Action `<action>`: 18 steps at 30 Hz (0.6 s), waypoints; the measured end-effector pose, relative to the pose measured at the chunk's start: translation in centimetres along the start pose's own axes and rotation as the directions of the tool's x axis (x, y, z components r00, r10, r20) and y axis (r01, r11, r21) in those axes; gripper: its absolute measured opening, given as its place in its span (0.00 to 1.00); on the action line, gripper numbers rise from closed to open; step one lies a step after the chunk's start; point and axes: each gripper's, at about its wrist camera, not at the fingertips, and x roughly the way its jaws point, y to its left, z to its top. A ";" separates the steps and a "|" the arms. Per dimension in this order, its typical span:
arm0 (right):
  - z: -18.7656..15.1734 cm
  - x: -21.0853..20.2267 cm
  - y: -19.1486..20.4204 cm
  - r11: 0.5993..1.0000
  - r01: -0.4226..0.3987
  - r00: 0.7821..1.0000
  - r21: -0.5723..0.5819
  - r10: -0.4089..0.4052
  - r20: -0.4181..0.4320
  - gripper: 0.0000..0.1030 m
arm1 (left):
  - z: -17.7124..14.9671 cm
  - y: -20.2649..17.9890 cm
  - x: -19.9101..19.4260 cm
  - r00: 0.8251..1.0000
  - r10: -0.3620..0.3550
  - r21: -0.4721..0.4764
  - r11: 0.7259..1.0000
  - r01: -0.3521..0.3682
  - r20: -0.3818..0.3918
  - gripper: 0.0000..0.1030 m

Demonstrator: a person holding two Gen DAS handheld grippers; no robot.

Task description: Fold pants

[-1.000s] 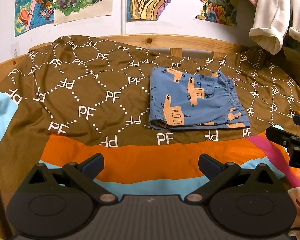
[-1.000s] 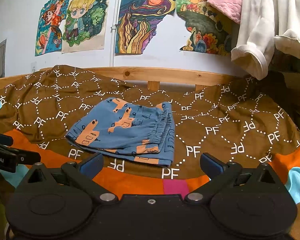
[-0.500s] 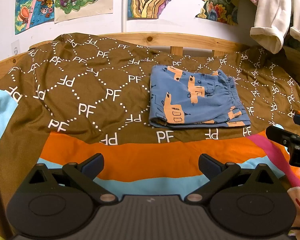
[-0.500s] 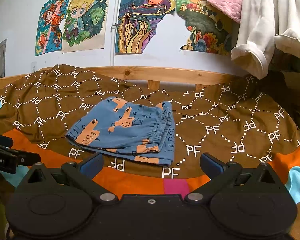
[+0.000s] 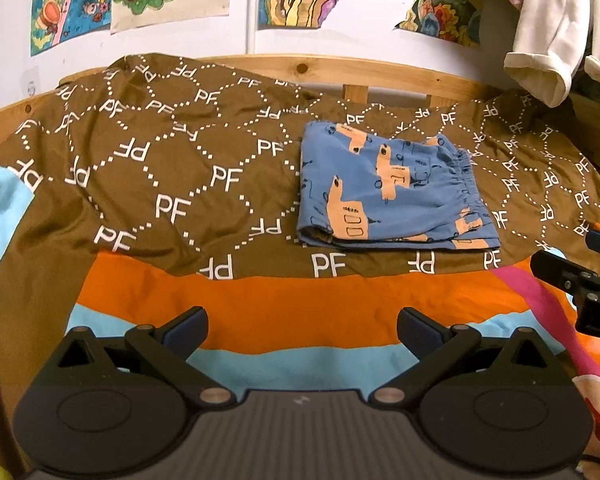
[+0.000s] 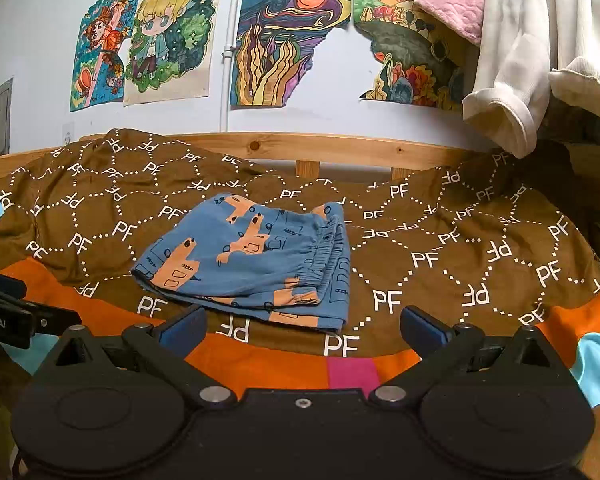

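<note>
Folded pants [image 5: 392,192] lie clear on the bedspread [image 5: 172,184]; both hand-held grippers, left [image 5: 302,326] and right [image 6: 303,326], gape apart, empty.

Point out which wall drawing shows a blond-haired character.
The second drawing from the left: a big-eyed blond figure amid green foliage. The left neighbour has an orange-haired figure; the other two drawings show swirls and a landscape.

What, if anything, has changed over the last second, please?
Almost nothing. The left gripper has tilted or eased slightly, so the scene sits a little lower in its view. The right gripper stays put. Both remain open and empty, and the folded blue pants lie untouched on the brown bedspread.
</note>
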 end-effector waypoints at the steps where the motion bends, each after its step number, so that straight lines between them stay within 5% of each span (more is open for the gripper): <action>1: 0.1 0.0 0.0 1.000 0.000 1.000 0.000 0.000 0.000 0.99 | 0.0 0.1 0.0 1.000 0.000 -0.004 1.000 0.000 -0.002 1.00; 18: 0.0 0.1 0.1 1.000 -0.001 1.000 -0.002 0.001 -0.002 0.99 | 0.0 0.0 -0.2 1.000 -0.006 -0.013 1.000 0.006 -0.007 1.00</action>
